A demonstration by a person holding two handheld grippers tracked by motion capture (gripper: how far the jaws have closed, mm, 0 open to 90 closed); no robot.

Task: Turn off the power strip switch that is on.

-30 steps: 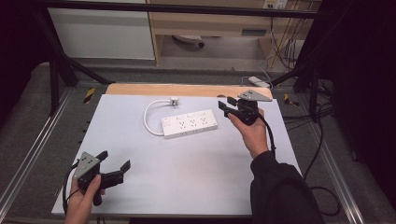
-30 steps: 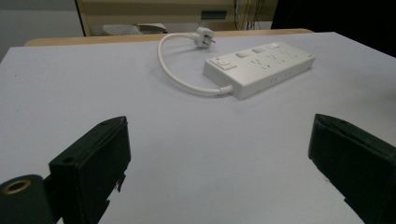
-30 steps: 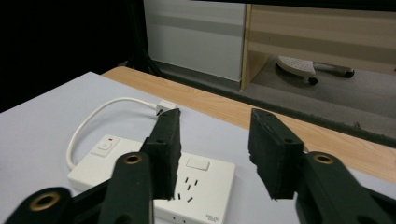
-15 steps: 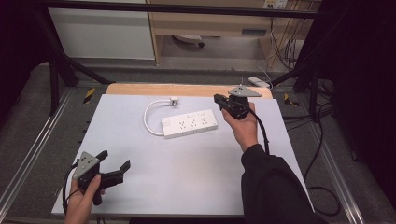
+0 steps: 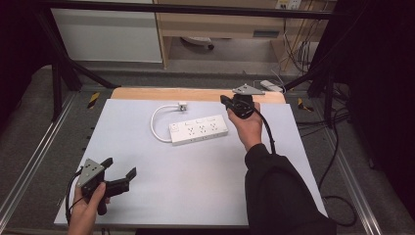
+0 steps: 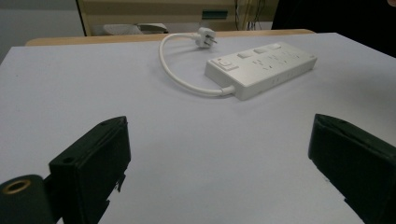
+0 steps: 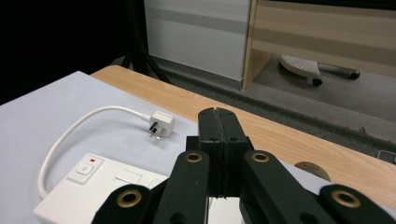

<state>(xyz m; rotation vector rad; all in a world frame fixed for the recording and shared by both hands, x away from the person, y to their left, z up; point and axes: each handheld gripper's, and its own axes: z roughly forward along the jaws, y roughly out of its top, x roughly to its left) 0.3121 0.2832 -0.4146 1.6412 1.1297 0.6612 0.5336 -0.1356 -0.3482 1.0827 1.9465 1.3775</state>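
We see the left gripper held low at the near left corner of the white table, its two black jaws spread wide with nothing between them; in the left gripper view the jaws stand far apart at either side of the frame, over bare table surface, and we cannot tell whether they touch it. The right gripper is held up at the far side of the table, just beyond the right end of the power strip, and its jaws are pressed together with nothing gripped; in the right gripper view the two tips meet in a tight seam above the strip, and we cannot tell whether they touch it. The power strip lies flat near the middle of the table's far half, slightly angled, with its white cord looping out from the left end and curving back to the plug, which rests on the table near the wooden edge. In the right gripper view we make out a power button with a standby symbol and a small red mark beside it on the strip's end; any other marking on the strip is too small for us to read, and we find no brand name or lettering we can make out.
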